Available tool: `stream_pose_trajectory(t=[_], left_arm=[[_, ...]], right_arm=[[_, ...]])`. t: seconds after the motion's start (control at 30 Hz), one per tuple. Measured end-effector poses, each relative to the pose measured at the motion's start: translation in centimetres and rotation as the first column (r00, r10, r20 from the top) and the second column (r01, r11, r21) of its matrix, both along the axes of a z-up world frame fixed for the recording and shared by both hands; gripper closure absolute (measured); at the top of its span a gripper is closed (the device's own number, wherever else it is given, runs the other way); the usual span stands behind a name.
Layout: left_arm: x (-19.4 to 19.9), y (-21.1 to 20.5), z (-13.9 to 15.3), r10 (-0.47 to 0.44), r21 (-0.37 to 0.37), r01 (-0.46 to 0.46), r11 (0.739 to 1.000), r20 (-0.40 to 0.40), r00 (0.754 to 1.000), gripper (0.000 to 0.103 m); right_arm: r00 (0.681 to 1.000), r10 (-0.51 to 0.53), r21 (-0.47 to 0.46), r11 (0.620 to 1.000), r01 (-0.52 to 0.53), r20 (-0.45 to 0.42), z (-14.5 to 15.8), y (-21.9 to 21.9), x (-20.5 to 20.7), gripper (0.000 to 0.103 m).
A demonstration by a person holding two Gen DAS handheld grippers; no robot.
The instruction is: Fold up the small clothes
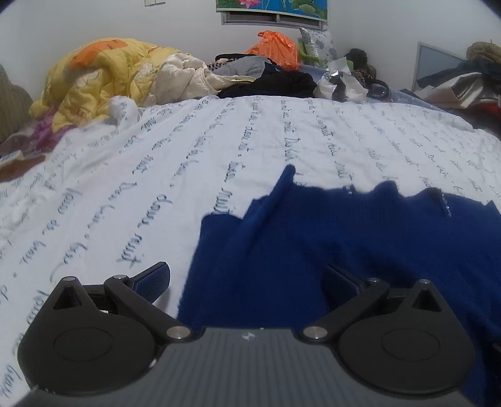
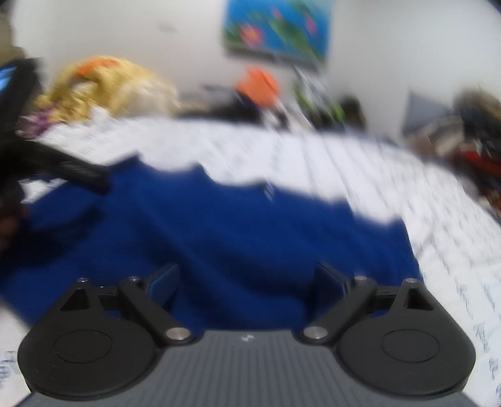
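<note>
Item: blue knit garment (image 1: 344,244) lying spread on the script-printed bedsheet (image 1: 156,162); I am holding left gripper (image 1: 250,281) and right gripper (image 2: 247,278) over it, both gaping wide and empty, ready to pinch its edges.

Even, fairly bright indoor light with soft, faint shadows and no strong glare. The left wrist view is sharp, its fisheye lens bowing the bed (image 1: 219,141) and darkening the corners. The right wrist view is heavily motion-blurred: the sheet's lettering and the wall picture (image 2: 277,29) smear, only the hand-held gripper (image 2: 247,281) stays crisp
</note>
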State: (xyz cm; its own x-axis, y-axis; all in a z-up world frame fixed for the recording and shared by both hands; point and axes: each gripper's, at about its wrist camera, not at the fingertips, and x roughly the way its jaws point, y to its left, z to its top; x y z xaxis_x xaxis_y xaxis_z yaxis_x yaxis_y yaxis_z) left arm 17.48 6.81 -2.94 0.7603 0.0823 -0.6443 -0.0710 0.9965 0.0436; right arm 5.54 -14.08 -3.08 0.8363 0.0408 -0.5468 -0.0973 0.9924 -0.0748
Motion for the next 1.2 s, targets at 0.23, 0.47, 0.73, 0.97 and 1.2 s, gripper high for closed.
stream_pose_trajectory(t=[0.23,0.47,0.73,0.97,1.2], left_arm=[[-0.4,0.9,-0.4,0.034,-0.073,-0.032,0.997,0.024,0.999,0.000],[-0.6,0.7,-0.4,0.037,-0.069,-0.035,0.997,0.028,0.999,0.000],[-0.5,0.8,-0.4,0.038,-0.085,-0.036,0.996,0.025,0.999,0.000],[-0.5,0.8,-0.5,0.038,-0.082,-0.036,0.996,0.027,0.999,0.000],[-0.5,0.9,-0.5,0.038,-0.082,-0.036,0.996,0.027,0.999,0.000]], right_arm=[[0.997,-0.009,0.077,0.997,0.015,-0.077,-0.7,-1.0,0.6,0.000],[0.996,-0.007,0.098,0.995,0.015,-0.085,-0.9,-1.5,0.8,0.000],[0.996,-0.007,0.098,0.995,0.016,-0.085,-0.9,-1.5,0.6,0.000],[0.996,-0.007,0.098,0.995,0.015,-0.085,-0.9,-1.5,0.6,0.000],[0.996,-0.007,0.098,0.995,0.015,-0.085,-0.9,-1.6,0.6,0.000]])
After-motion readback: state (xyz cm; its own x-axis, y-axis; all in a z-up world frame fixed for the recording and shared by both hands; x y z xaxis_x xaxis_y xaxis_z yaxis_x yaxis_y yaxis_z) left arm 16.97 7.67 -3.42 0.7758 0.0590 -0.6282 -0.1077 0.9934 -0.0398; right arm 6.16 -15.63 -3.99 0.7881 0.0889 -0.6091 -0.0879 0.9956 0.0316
